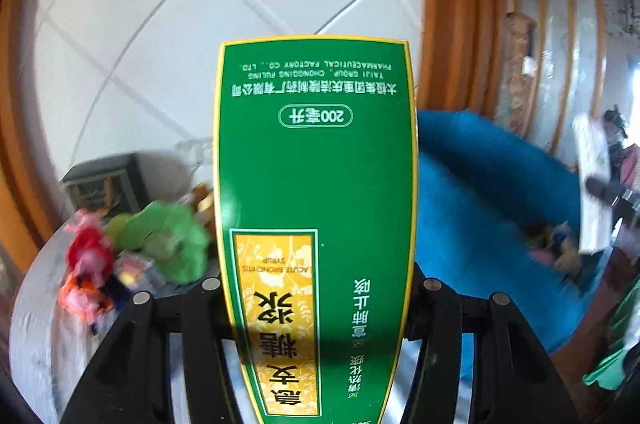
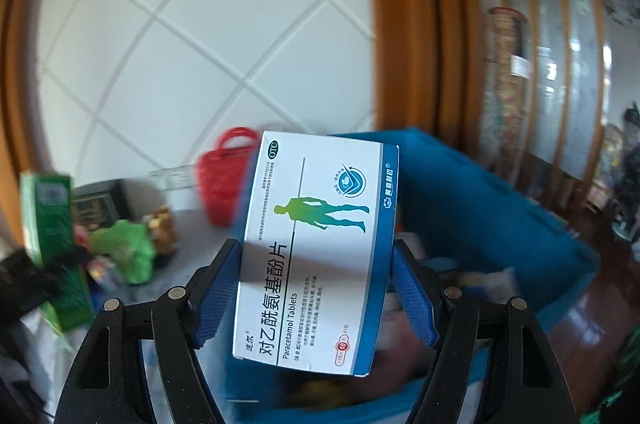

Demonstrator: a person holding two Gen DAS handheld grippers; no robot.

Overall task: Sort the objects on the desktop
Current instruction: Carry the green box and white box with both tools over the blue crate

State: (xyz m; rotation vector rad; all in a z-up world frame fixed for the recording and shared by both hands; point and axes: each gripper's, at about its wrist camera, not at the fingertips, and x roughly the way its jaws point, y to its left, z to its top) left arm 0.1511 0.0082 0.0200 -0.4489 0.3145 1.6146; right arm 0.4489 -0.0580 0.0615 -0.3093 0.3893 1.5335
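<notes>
Left wrist view, nearest first: the left gripper (image 1: 316, 288) was clamped on a tall green syrup carton (image 1: 316, 183), its black jaws pressed against the carton's two long edges, with the box reaching far out past the fingertips. Beyond it to the left, a heap of soft toys (image 1: 132, 248) lay on the grey tabletop (image 1: 36, 324); to the right stood a blue fabric bin (image 1: 492, 207), and farthest off, the white tiled wall (image 1: 200, 3).

In the right wrist view, the right gripper (image 2: 316, 288) was closed on a white-and-blue paracetamol tablet box (image 2: 316, 252), its blue pads (image 2: 216, 296) touching the box's sides while the box sat slightly tilted. The blue bin lay just behind and below it, a red basket (image 2: 226, 175) farther left, and the green carton showed again at the far left edge.

Both boxes were held aloft, apparently bound for the bin. The long carton, gripped only at its near end, could pivot or slip under a quick swing. The already tilted tablet box might twist out, and the two could collide if dropped together.
</notes>
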